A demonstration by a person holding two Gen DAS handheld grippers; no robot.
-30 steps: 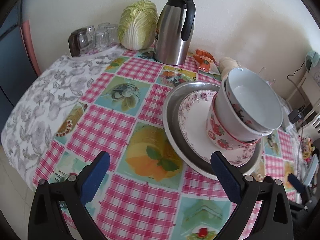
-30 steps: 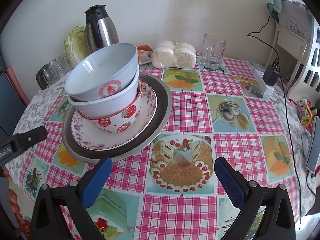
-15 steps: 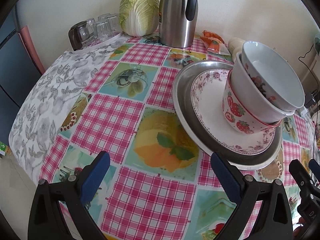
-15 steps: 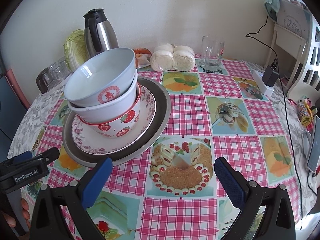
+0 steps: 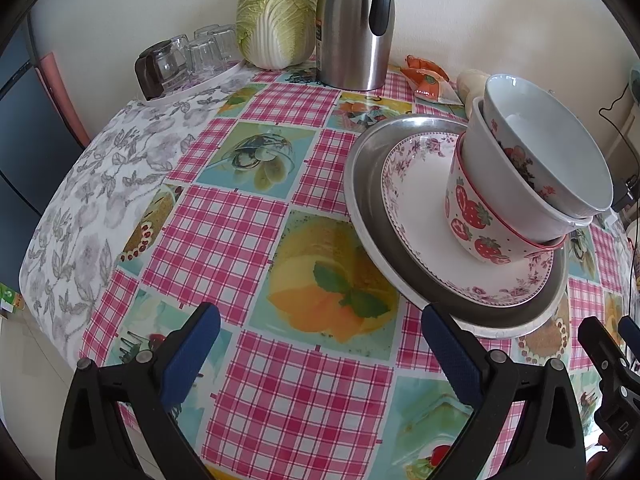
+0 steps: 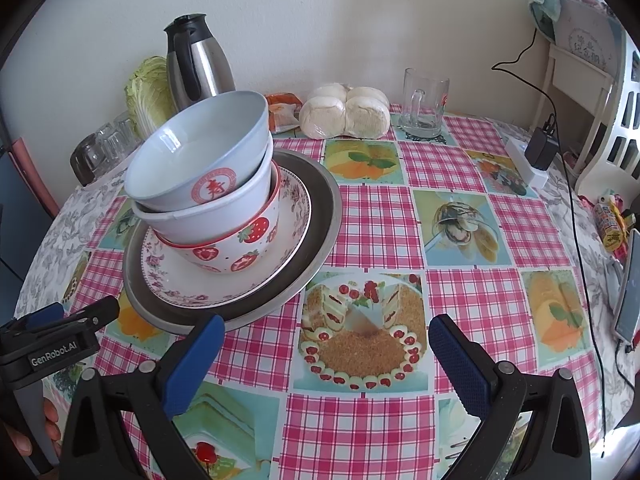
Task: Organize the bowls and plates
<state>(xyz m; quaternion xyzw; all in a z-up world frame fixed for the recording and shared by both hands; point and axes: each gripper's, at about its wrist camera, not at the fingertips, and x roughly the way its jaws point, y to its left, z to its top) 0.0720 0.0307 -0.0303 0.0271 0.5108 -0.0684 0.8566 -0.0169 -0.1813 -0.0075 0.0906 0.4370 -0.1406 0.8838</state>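
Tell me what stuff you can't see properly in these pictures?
- Strawberry bowl: its inside, filled by the two white bowls nested in it, both views.
- Cabbage: right view, partly behind the steel jug.
- Phone: right view, cut off by the edge.

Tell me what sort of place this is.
Probably a home dining or kitchen table: a checked food-print tablecloth, a steel thermos jug beside a napa cabbage, and stacked bowls on plates.

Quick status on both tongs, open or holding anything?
Left tongs: open, holding nothing.
Right tongs: open, holding nothing.
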